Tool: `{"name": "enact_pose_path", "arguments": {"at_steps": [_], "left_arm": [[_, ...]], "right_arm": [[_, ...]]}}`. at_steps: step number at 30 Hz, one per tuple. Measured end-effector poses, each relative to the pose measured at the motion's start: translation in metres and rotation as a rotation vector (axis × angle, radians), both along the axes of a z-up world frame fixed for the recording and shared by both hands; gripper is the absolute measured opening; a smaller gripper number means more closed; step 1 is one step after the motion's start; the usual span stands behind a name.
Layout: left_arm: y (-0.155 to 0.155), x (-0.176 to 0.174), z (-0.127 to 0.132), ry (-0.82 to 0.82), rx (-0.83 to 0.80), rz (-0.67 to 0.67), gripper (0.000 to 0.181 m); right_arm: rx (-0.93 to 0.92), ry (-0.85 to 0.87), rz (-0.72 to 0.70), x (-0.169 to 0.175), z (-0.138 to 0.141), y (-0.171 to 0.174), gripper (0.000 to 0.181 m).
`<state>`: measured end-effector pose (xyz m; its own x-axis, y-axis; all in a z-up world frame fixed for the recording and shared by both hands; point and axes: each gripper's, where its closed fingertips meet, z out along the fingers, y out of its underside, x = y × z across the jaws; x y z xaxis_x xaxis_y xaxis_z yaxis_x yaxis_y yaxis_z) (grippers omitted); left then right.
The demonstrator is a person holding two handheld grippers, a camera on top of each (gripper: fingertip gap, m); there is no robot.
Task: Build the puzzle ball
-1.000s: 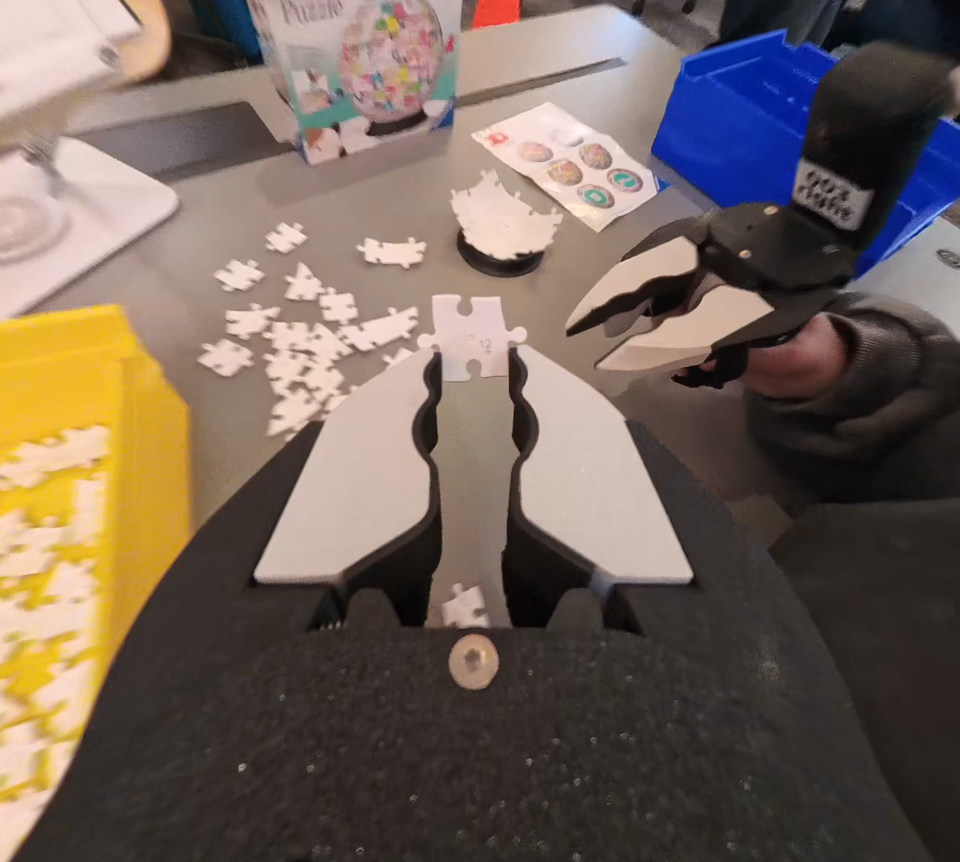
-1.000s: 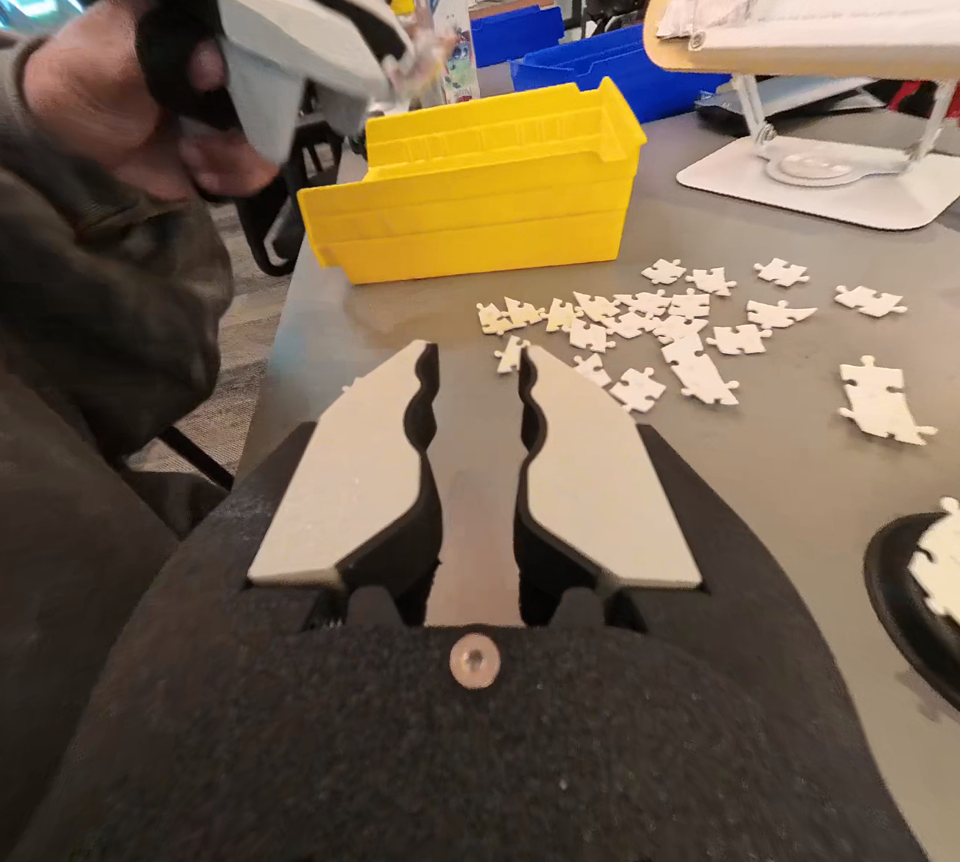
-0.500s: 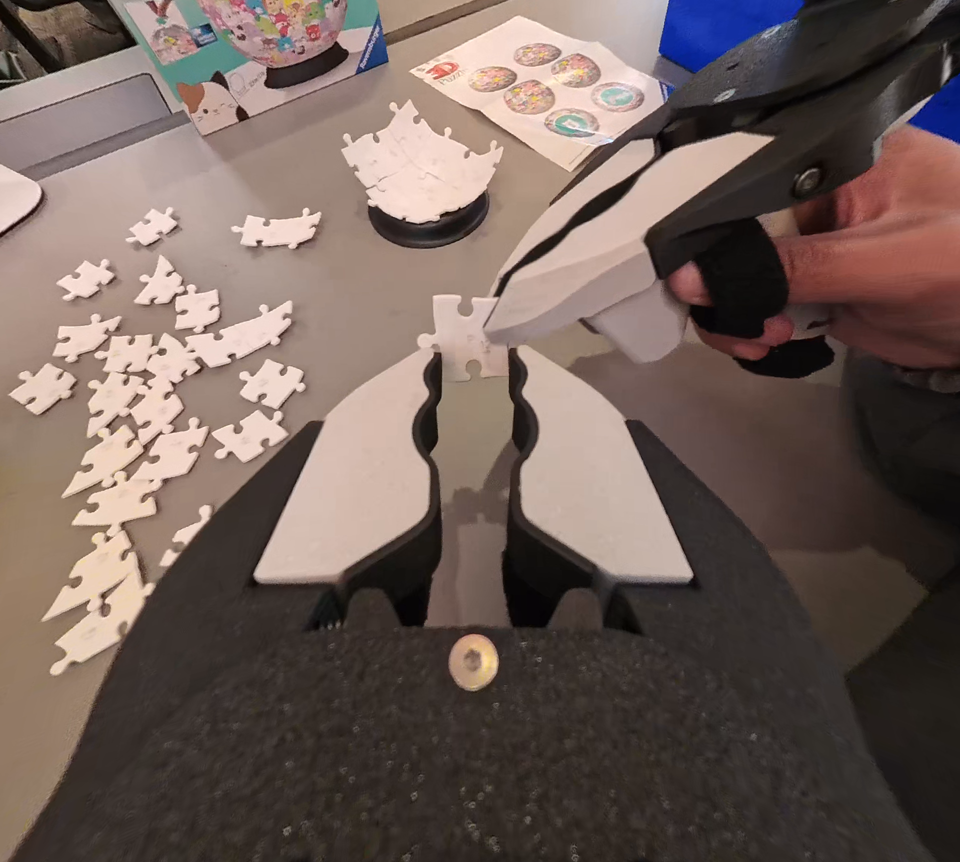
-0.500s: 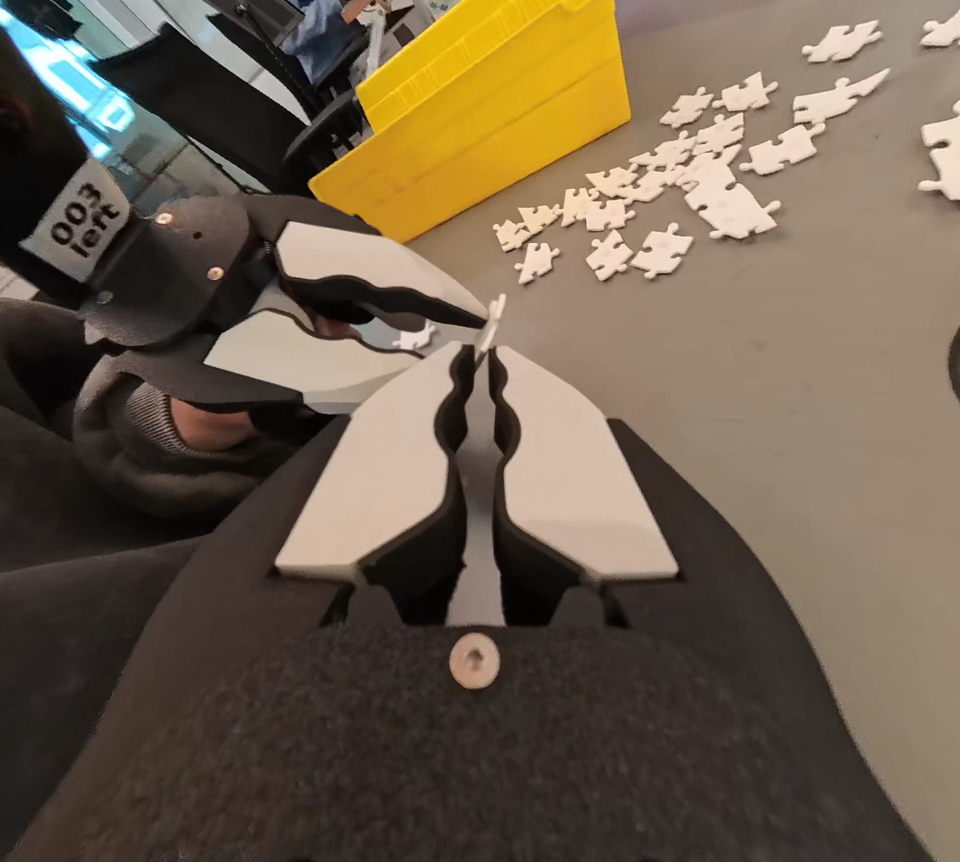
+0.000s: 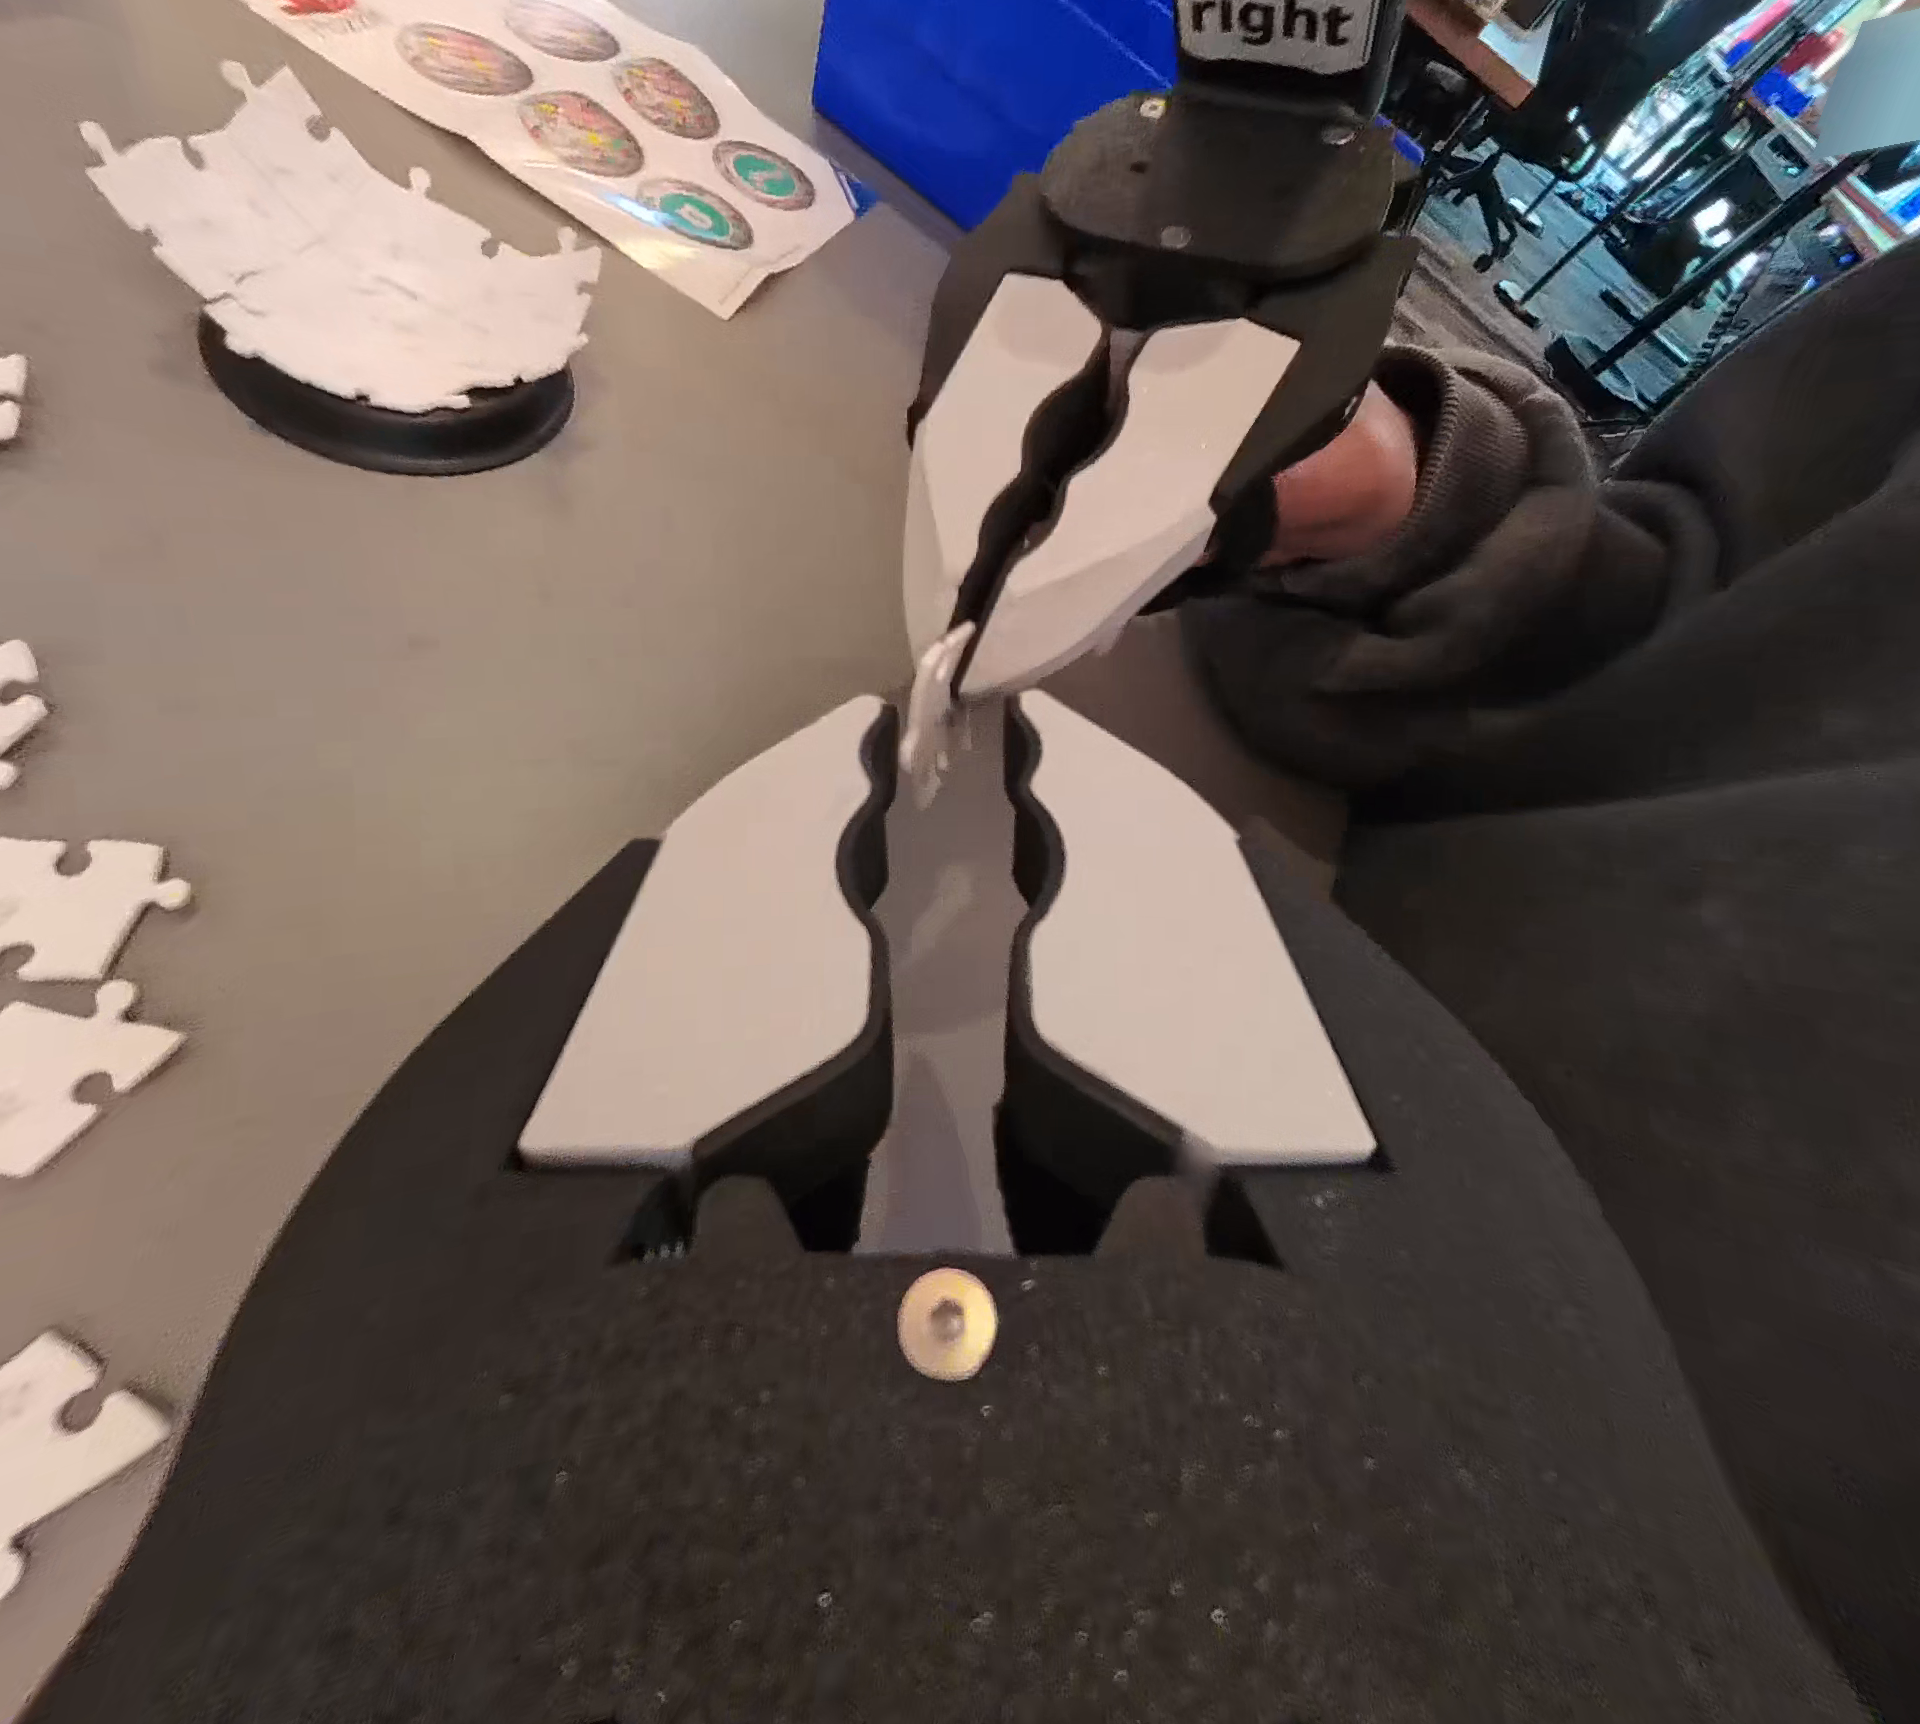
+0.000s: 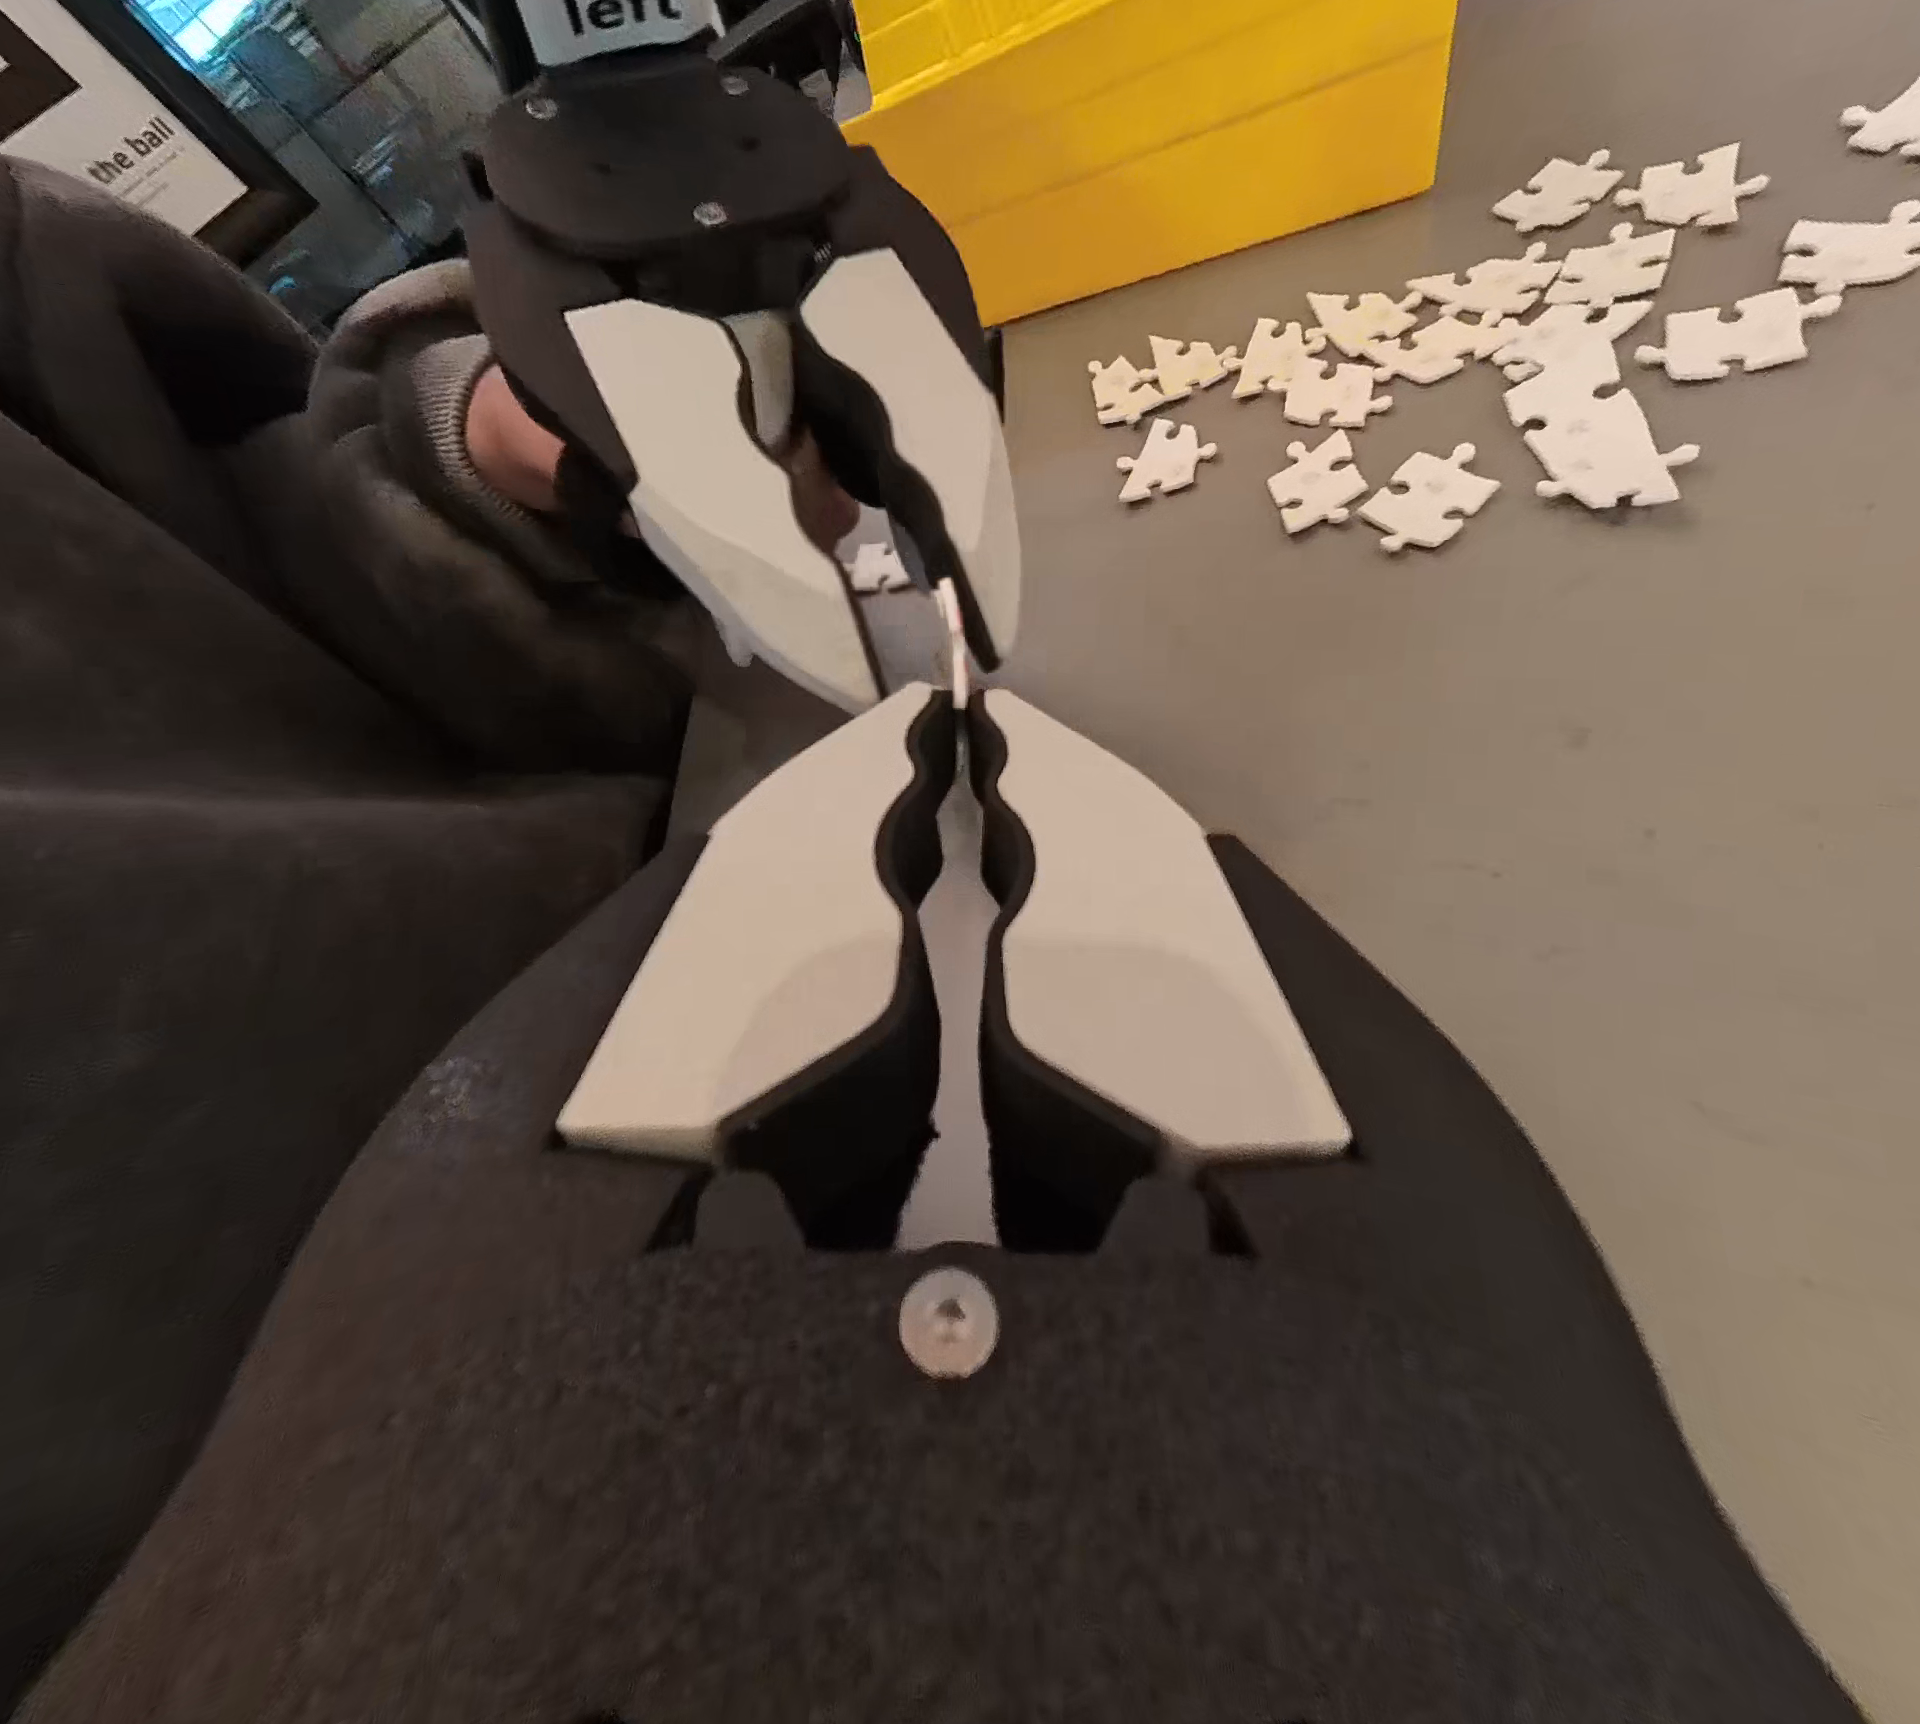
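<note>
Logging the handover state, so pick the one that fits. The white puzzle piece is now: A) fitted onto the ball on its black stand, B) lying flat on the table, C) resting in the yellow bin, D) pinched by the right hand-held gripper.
D: the right hand-held gripper is shut on the white puzzle piece, which hangs edge-on between the open left hand-held gripper fingers.

The white puzzle piece [image 5: 928,732], gripped a second ago by the left claw [image 5: 943,729], is now pinched edge-on in the tips of the right claw [image 5: 961,668], which has swung in from three o'clock to meet it nose to nose. The left claw's jaws now appear parted around the piece, above the tabletop [image 5: 520,594].
</note>
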<state>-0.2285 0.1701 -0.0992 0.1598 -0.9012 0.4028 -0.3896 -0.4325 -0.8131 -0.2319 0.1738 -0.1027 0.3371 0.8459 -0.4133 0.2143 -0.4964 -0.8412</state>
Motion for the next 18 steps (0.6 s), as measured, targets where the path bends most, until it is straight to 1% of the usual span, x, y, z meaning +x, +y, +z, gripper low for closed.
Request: {"name": "enact_pose_path", "arguments": {"at_steps": [2, 7, 9, 11, 13, 15, 18], "left_arm": [[0.002, 0.002, 0.0, 0.001, 0.005, 0.001, 0.006], [0.004, 0.008, -0.002, 0.007, -0.056, -0.015, 0.002], [0.011, 0.01, -0.004, 0.011, -0.11, 0.028, 0.002], [0.024, 0.011, -0.004, -0.011, -0.171, 0.101, 0.002], [0.042, 0.01, -0.007, -0.018, -0.222, 0.186, 0.002], [0.058, 0.012, -0.013, 0.001, -0.264, 0.249, 0.002], [0.074, 0.025, -0.024, 0.027, -0.301, 0.278, 0.002]], "right_arm": [[-0.002, -0.002, 0.019, 0.002, -0.002, -0.002, 0.002], [0.004, 0.0, 0.009, 0.009, -0.002, 0.001, 0.004], [0.026, -0.012, -0.026, 0.013, -0.005, 0.007, 0.006], [0.055, -0.016, -0.068, 0.021, -0.004, 0.014, 0.013], [0.095, -0.062, -0.139, 0.035, -0.006, 0.025, 0.015], [0.18, -0.158, -0.266, 0.058, -0.012, 0.044, 0.015], [0.367, -0.313, -0.464, 0.099, -0.013, 0.071, 0.017]]}}
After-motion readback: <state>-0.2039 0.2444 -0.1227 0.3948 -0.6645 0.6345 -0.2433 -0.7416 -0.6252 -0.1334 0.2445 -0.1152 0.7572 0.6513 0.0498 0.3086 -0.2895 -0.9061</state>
